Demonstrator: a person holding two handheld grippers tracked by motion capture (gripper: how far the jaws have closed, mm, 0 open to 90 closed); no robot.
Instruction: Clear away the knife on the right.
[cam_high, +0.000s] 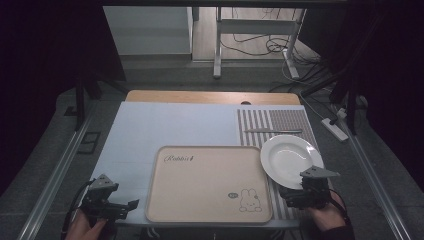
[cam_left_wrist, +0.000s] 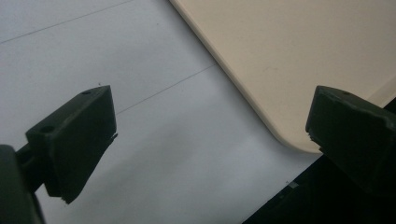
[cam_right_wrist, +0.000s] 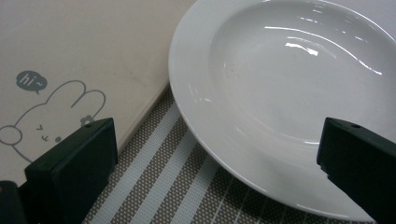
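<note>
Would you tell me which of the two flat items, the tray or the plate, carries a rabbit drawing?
The beige tray: a small rabbit drawing sits near its corner by the right gripper. The white plate is plain.

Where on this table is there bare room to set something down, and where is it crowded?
The widest bare patch is the pale blue mat beyond and left of the beige tray; the tray's own surface is also empty. The right side is crowded: the white plate overlaps the striped placemat, a knife lies beyond it, and the right gripper hovers at its near rim.
</note>
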